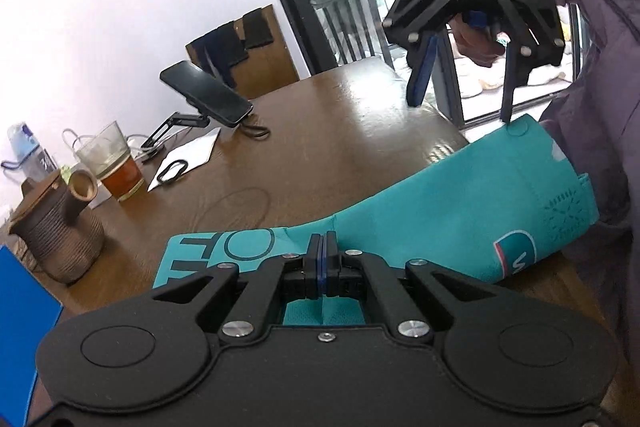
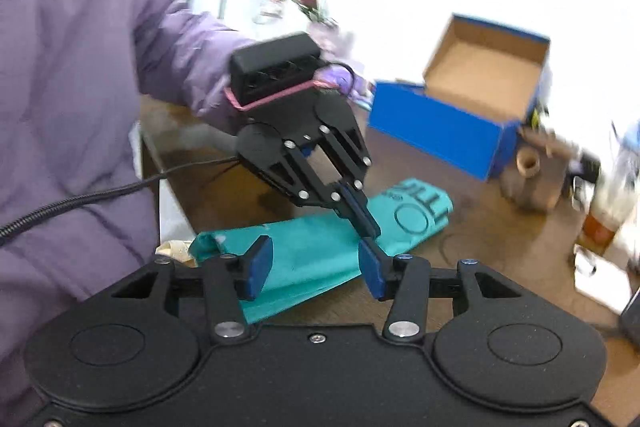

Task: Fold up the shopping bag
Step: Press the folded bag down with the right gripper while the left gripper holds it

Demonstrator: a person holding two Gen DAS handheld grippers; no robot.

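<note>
A teal shopping bag point(image 1: 460, 207) lies in a long folded strip on the brown wooden table point(image 1: 320, 131), with dark lettering at one end. My left gripper point(image 1: 325, 243) reaches across it, jaws pressed together on the fabric near the strip's far edge. From the right wrist view the left gripper point(image 2: 370, 231) comes down slanting onto the bag point(image 2: 304, 247). My right gripper point(image 2: 316, 267) is open above the bag's other end, nothing between its blue pads point(image 2: 260, 267). The left wrist view shows the right gripper point(image 1: 460, 111) raised, one fingertip just over the bag's rounded end.
A brown clay teapot point(image 1: 56, 227), a glass of tea point(image 1: 116, 163), a phone on a stand point(image 1: 204, 93) and paper point(image 1: 188, 155) crowd one side of the table. An open blue shoebox point(image 2: 460, 119) stands behind the bag. A purple-sleeved person point(image 2: 60, 87) is close, with a black cable point(image 2: 120, 191).
</note>
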